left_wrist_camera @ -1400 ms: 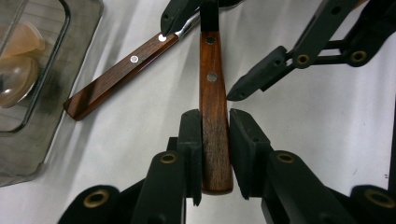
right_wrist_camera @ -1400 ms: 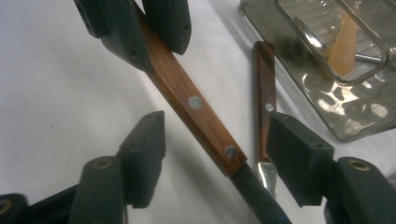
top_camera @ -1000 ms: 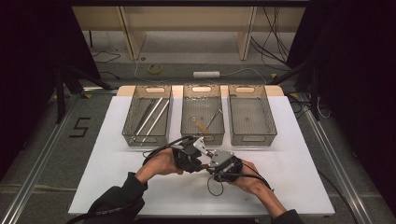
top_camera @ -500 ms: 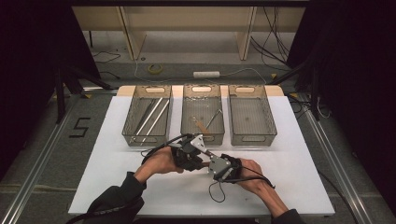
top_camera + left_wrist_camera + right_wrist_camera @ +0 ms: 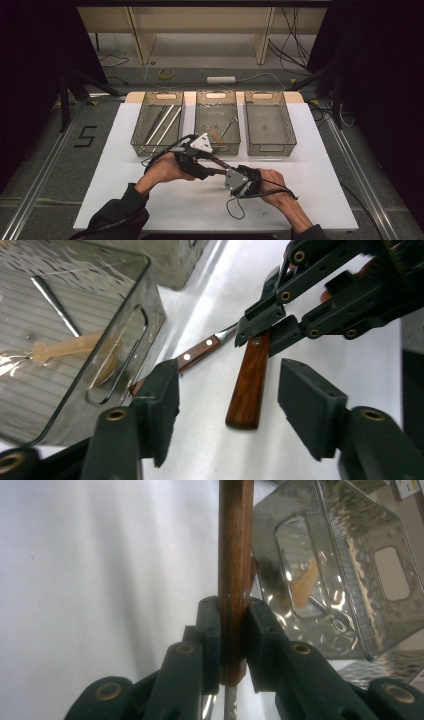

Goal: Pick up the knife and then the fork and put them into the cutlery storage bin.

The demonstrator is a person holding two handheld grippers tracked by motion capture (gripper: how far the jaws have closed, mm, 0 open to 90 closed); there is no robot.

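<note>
Left tray (image 5: 159, 123): long metal utensils already lie in it, so part of the sorting looks done. Your left gripper (image 5: 227, 402) stands with jaws apart; they have just been opening, and the free end of the wooden-handled utensil (image 5: 248, 385) sits between them without either pad pressing on it. A second utensil with a riveted handle (image 5: 197, 353) lies flat on the white table (image 5: 310, 150), just beside the middle tray (image 5: 217, 122). That tray holds a pale spatula (image 5: 75, 346) and a slim metal piece (image 5: 54, 298). Your right gripper (image 5: 231, 625) is clamped tight on the wooden handle, which runs straight up between its pads; in the high view the utensil spans the short gap between your two hands, held above the table just in front of the middle tray. Right tray (image 5: 266, 122): looks empty from above. Judgement: the hand-over from left to right is essentially complete, with the right now carrying the load. Left to do: place this utensil in a tray, then pick up the riveted one from the table.
</note>
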